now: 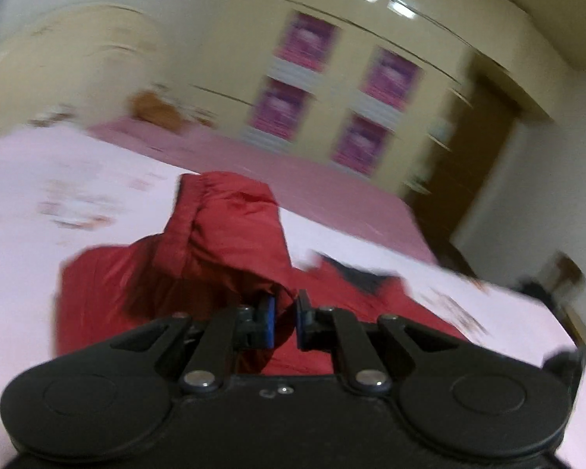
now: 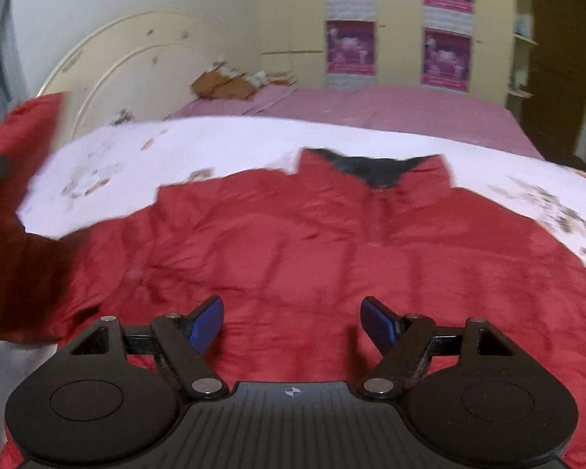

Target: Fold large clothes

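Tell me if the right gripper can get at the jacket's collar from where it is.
Probably yes. The right gripper hangs open above the red jacket, and nothing lies between it and the collar; the lifted sleeve is off to the side.

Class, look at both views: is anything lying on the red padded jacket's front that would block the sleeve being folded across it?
Nothing visible does. The left hand-held gripper pinches the red padded jacket sleeve; the front panel is bare, with the open right hand-held gripper over it.
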A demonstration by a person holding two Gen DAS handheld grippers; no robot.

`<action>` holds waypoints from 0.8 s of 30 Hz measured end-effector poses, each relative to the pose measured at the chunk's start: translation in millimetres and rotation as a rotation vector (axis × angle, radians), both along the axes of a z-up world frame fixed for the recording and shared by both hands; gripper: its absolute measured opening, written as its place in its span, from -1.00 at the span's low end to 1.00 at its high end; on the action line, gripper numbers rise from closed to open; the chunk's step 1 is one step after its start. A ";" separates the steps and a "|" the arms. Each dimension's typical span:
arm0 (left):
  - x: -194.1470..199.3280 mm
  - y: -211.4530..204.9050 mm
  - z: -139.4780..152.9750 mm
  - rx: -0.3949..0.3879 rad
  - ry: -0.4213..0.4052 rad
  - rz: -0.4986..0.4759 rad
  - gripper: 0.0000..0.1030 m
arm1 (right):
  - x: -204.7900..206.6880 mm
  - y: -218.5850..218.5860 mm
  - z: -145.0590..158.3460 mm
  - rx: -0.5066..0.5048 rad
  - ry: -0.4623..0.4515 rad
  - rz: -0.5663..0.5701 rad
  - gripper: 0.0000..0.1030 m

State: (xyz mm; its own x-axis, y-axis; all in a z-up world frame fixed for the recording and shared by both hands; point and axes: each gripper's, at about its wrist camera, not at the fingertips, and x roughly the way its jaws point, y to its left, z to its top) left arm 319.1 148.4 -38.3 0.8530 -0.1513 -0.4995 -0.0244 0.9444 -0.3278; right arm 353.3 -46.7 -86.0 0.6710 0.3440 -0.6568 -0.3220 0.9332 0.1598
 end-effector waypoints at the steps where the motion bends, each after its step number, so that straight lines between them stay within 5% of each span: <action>1: 6.4 -15.4 -6.5 0.008 0.009 -0.043 -0.82 | -2.2 -9.6 1.9 0.002 0.000 -0.021 0.48; 7: 34.7 -90.3 -58.0 0.093 0.104 -0.247 -0.81 | -8.7 -71.2 2.1 0.025 0.032 -0.166 0.48; 11: 31.7 -111.5 -86.7 0.171 0.206 -0.318 -0.50 | -10.7 -101.5 3.7 0.071 0.059 -0.240 0.49; 12: 30.7 -111.8 -90.1 0.182 0.218 -0.321 -0.44 | -11.3 -105.1 5.6 0.082 0.060 -0.246 0.49; 14: 27.8 -109.5 -87.6 0.191 0.208 -0.316 0.26 | -13.5 -108.5 10.1 0.100 0.051 -0.253 0.49; 16: 15.9 -107.9 -77.2 0.209 0.168 -0.286 0.63 | -14.8 -108.0 14.3 0.121 0.045 -0.247 0.49; 24: -21.6 -53.5 -40.3 0.328 0.083 -0.129 0.68 | -0.1 -81.2 6.7 0.150 0.084 -0.177 0.49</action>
State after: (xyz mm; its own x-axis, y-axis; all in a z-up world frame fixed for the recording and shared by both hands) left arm 297.5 94.9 -78.6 0.7919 -0.0758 -0.6059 0.0884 0.9960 -0.0091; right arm 353.3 -127.9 -79.3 0.6749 0.3242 -0.6629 -0.1356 0.9375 0.3204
